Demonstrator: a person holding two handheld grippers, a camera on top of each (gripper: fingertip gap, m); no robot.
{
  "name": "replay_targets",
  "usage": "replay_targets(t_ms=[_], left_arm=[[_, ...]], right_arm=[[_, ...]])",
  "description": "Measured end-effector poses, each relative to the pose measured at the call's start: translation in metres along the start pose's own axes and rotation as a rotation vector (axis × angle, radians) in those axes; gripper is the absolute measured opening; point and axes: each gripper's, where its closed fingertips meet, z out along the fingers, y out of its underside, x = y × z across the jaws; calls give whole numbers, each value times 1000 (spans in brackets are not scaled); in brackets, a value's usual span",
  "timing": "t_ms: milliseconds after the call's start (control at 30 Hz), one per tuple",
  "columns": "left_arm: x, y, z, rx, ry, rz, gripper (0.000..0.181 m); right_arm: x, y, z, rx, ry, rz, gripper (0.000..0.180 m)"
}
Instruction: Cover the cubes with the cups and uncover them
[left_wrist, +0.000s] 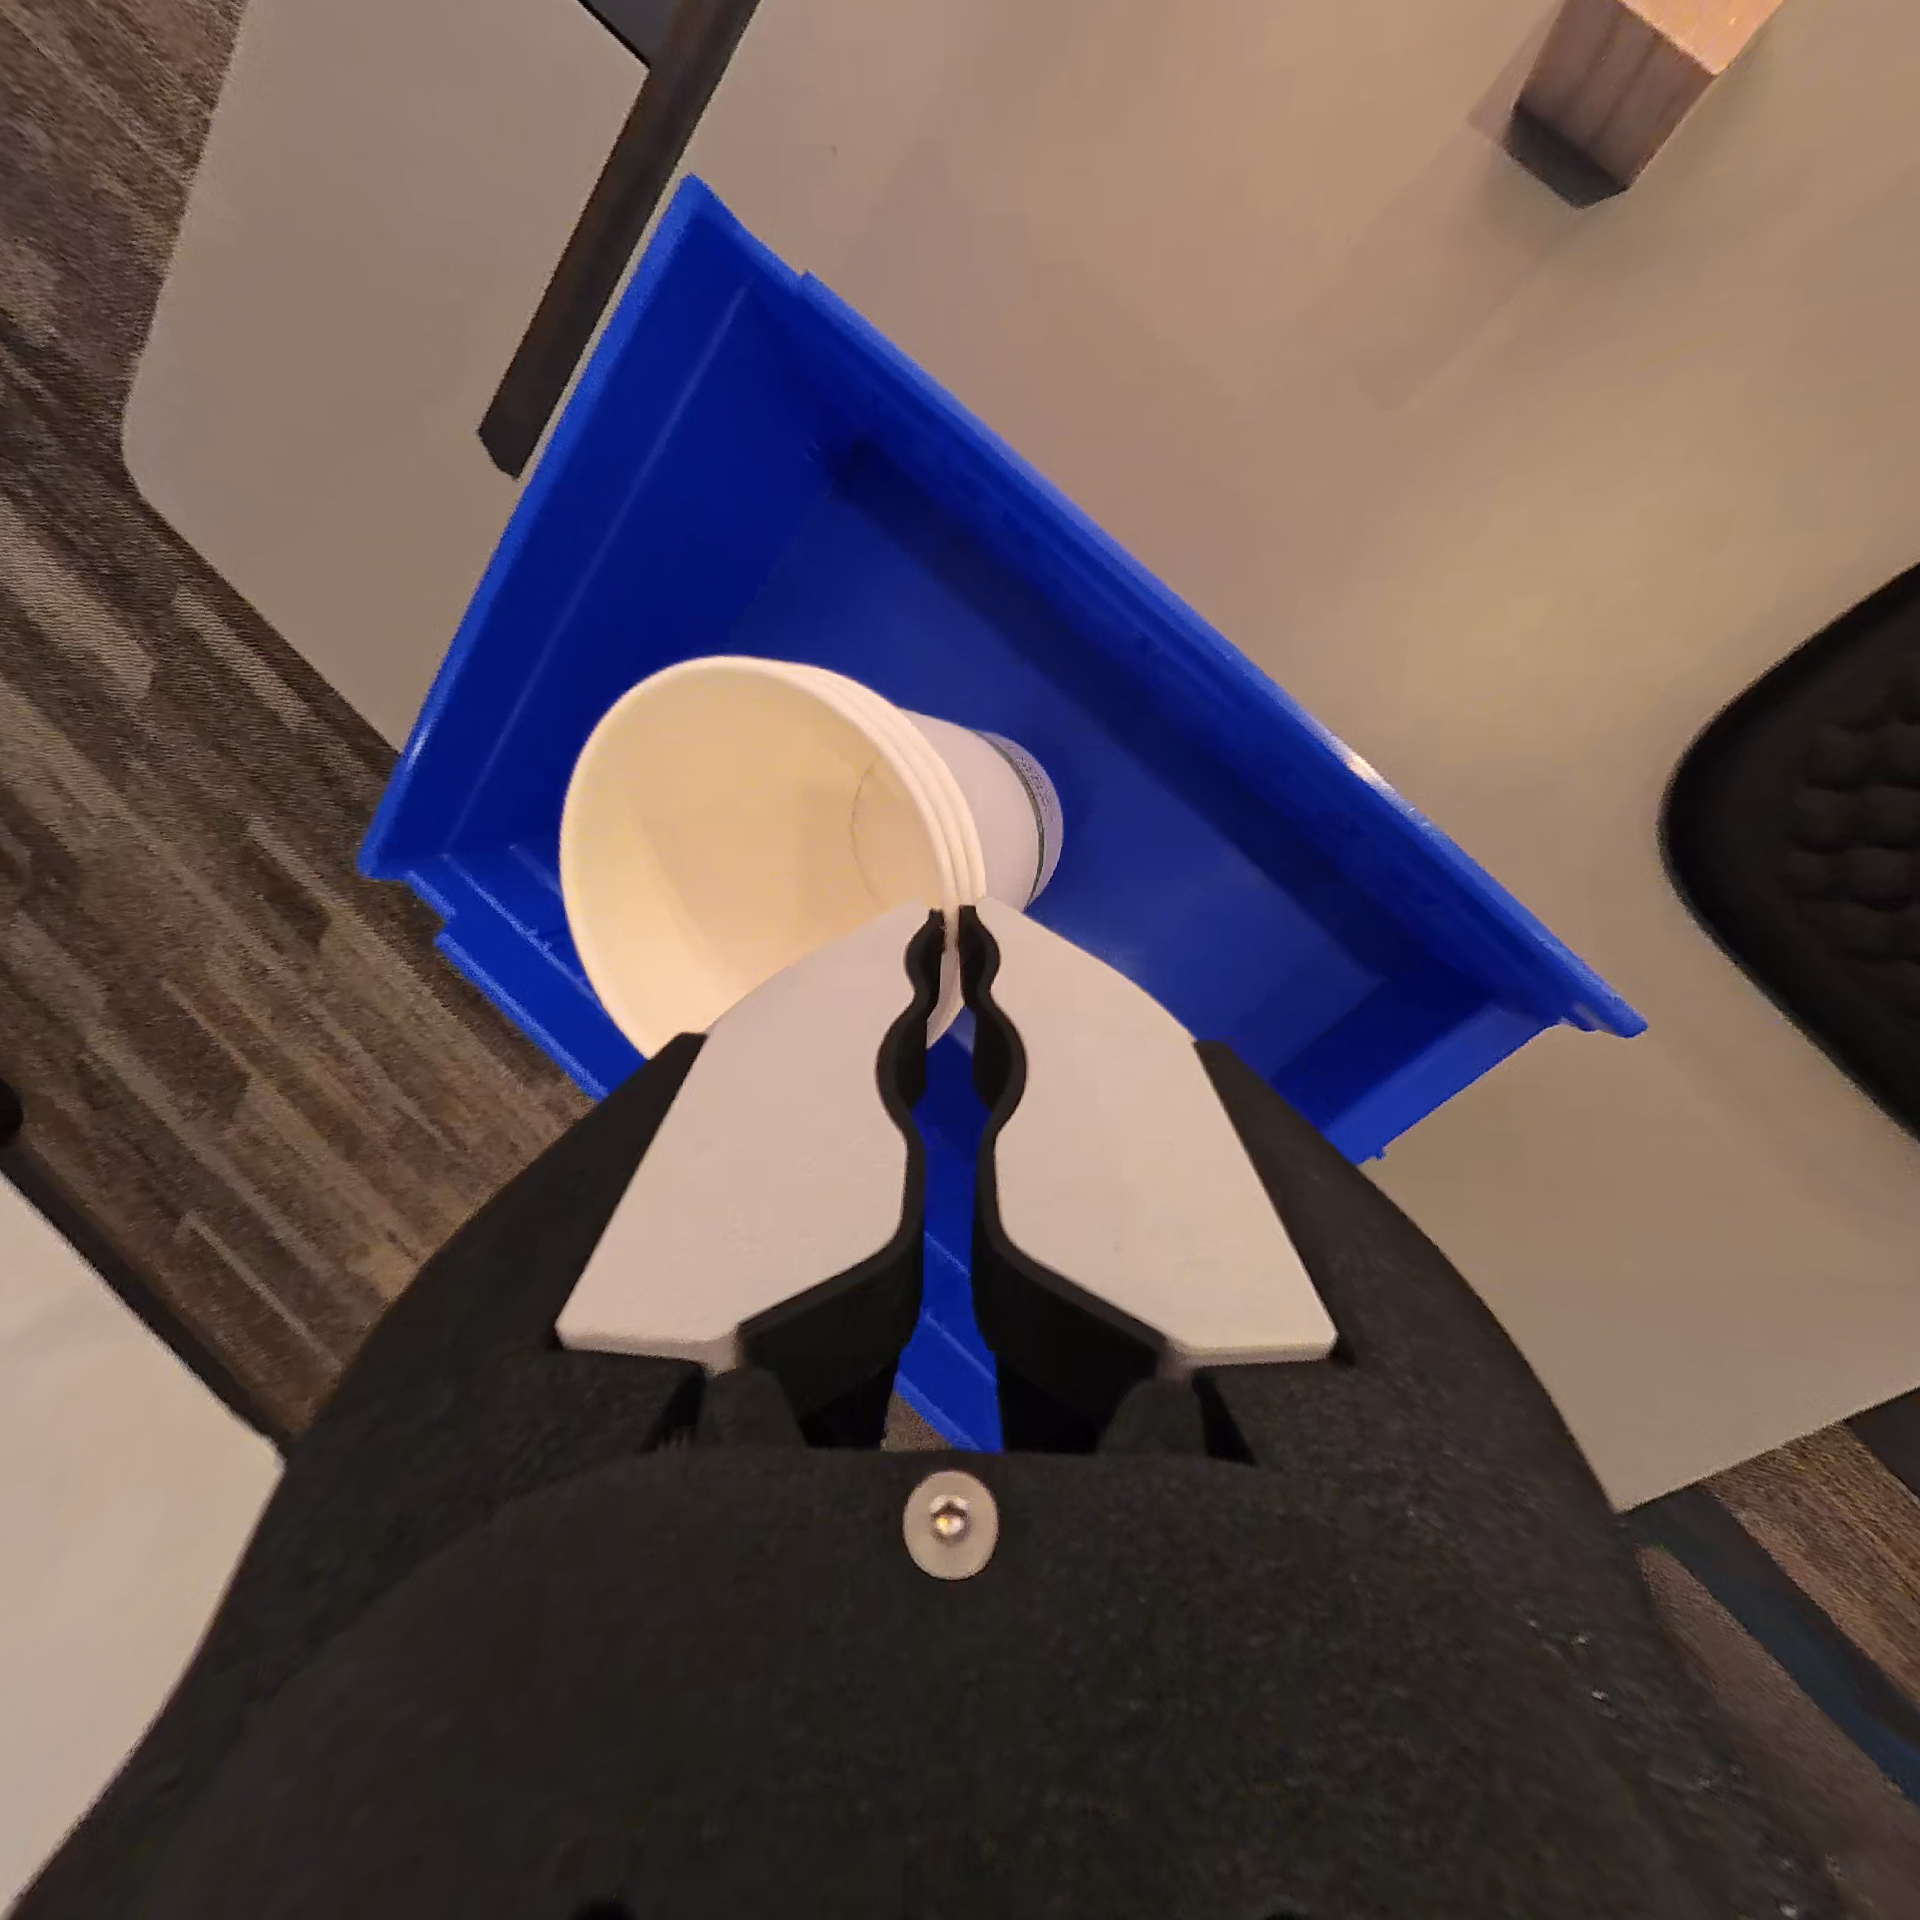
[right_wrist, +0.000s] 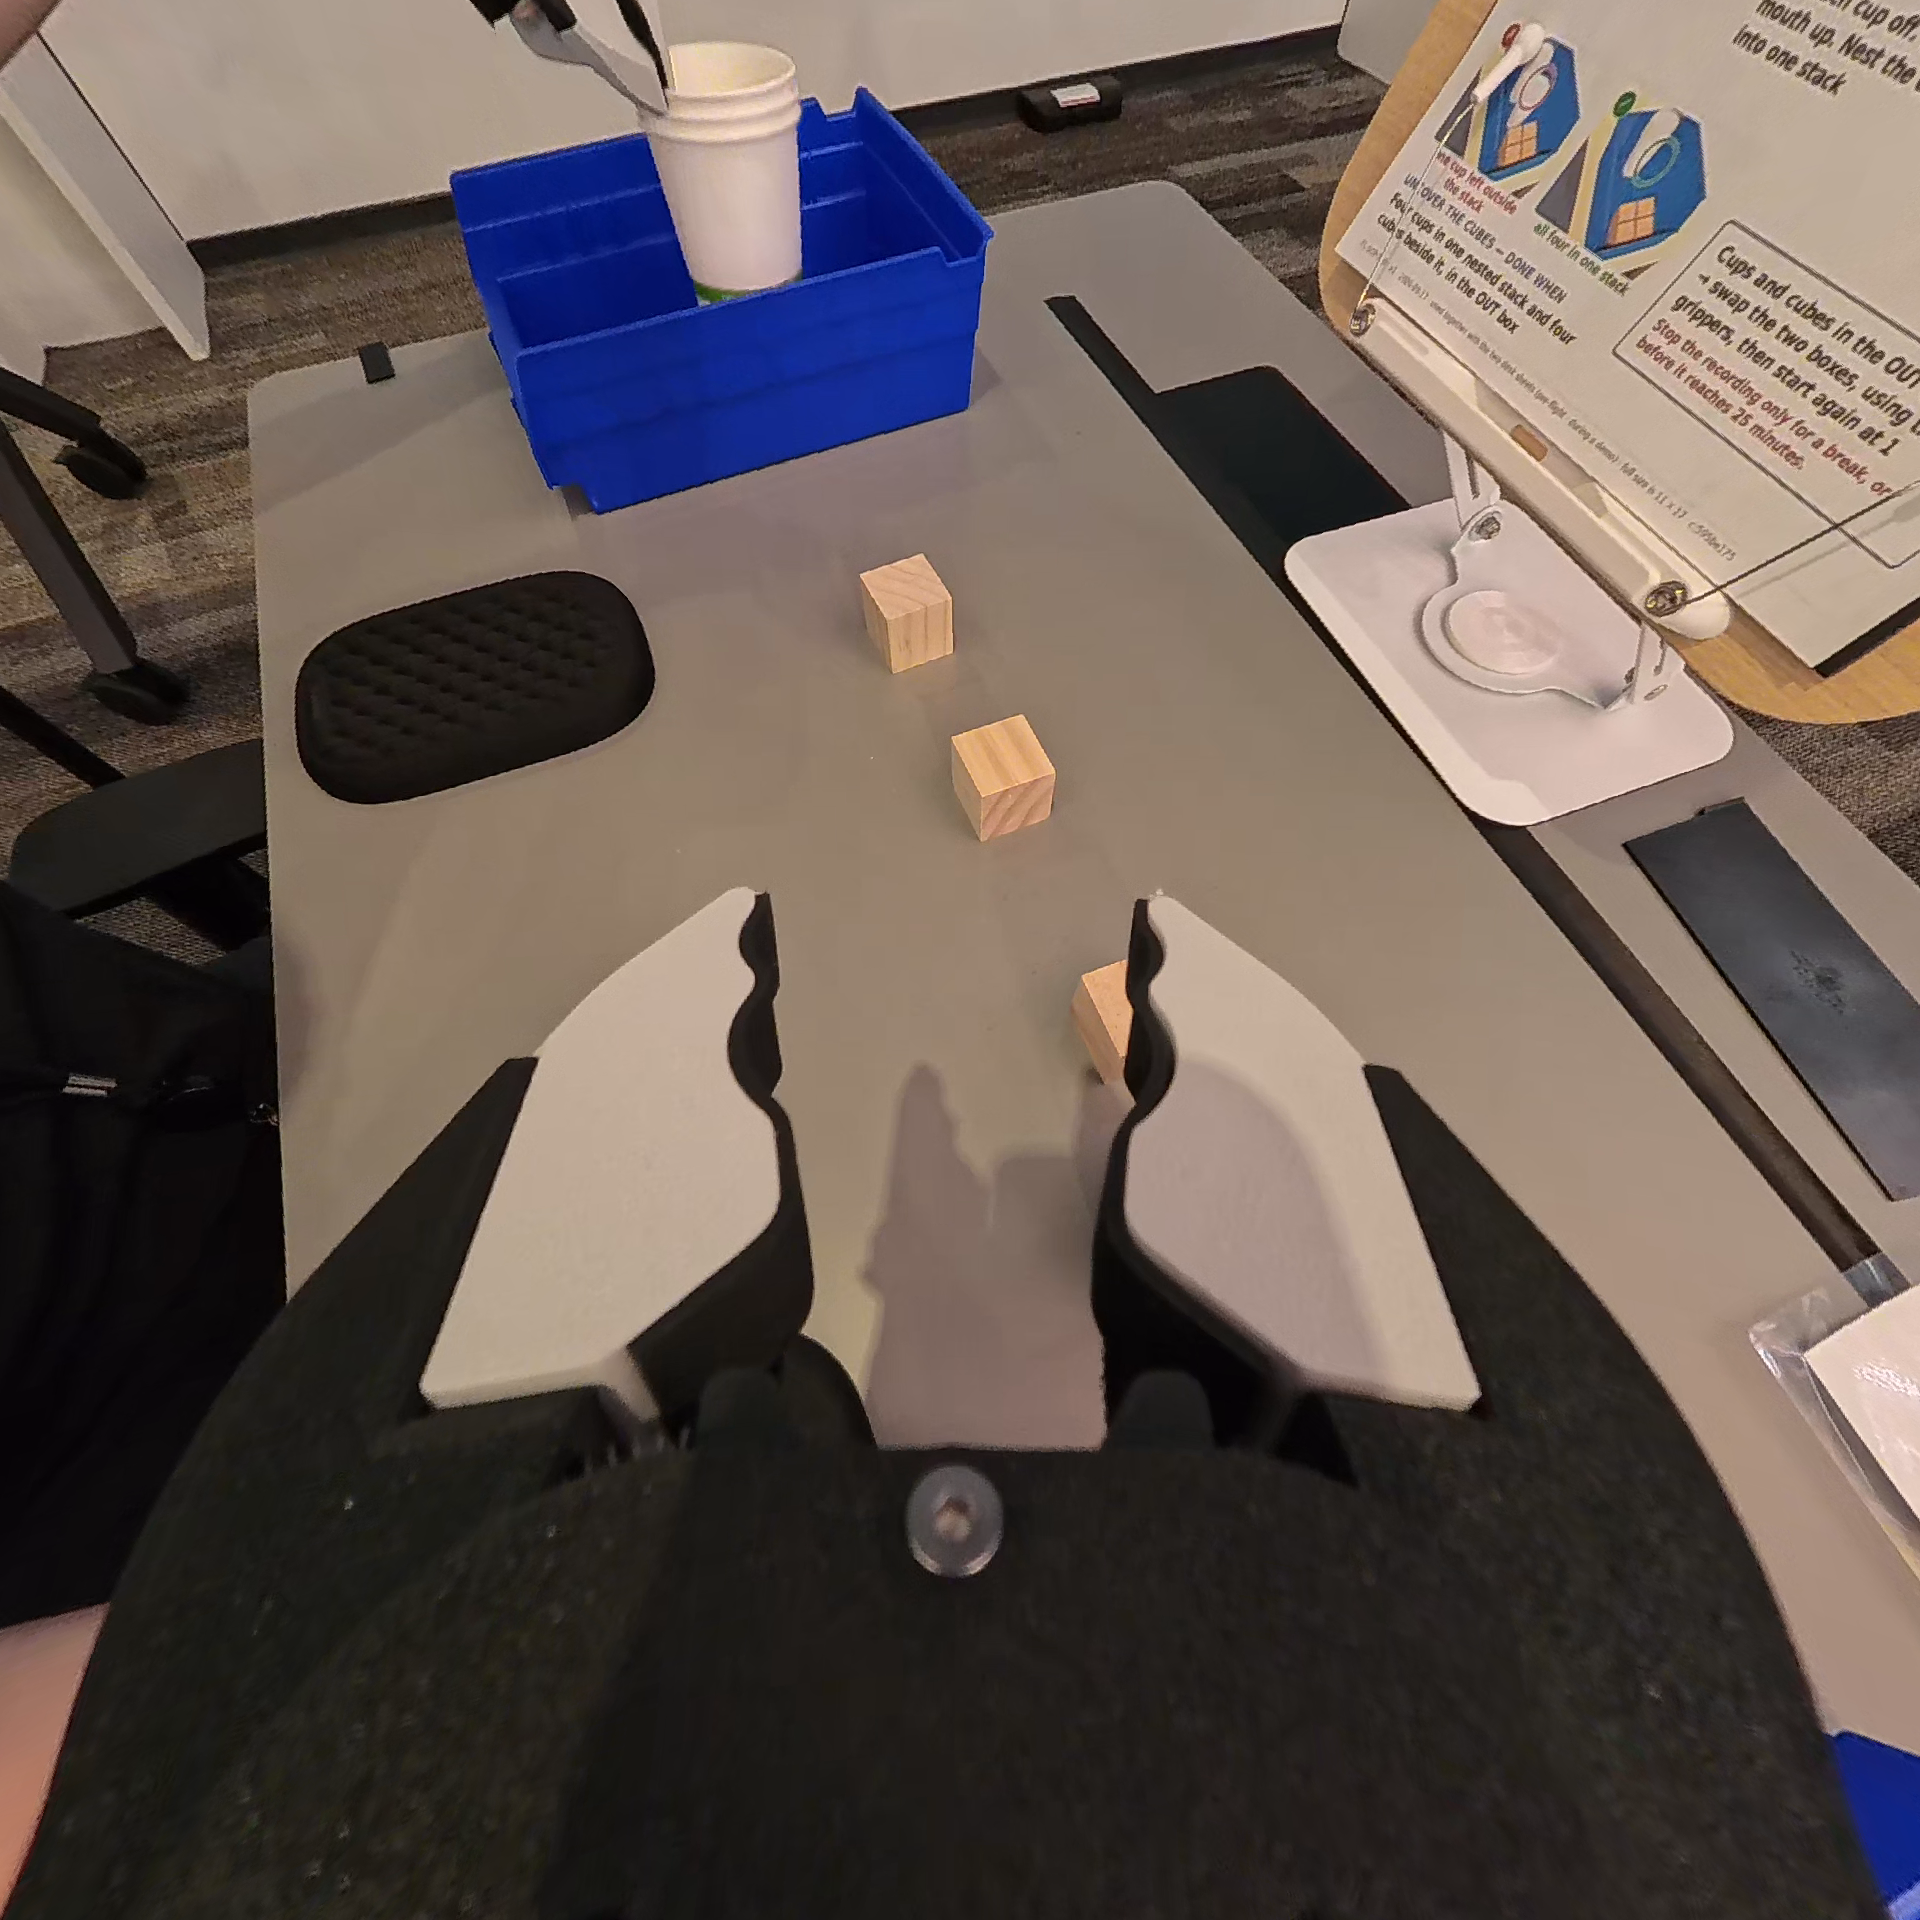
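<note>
While left jaws pinch the nested cup stack (left_wrist: 790, 831) over one blue bin (left_wrist: 1143, 790), right jaws gape above three cubes (right_wrist: 1003, 774).

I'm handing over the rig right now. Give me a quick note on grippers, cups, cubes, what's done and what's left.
Left hand-held gripper: shut on the rim of the nested cup stack, mouth up, over the blue bin.
Right hand-held gripper: open, empty, above the table.
Cubes: three visible in a row, far cube, middle cube, near cube, all uncovered.
Done: stack gripped.
Left: separate cups, cover each cube, then uncover.
</note>
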Motion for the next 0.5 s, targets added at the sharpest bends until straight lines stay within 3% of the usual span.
replay_targets(t_ms=[33, 500], left_arm=[[-2, 1, 0, -10, -17, 6, 3], [-9, 15, 16, -135, -188, 147, 3]], right_arm=[[0, 0, 0, -1, 0, 0, 64], [-1, 7, 2, -40, -5, -3, 64]])
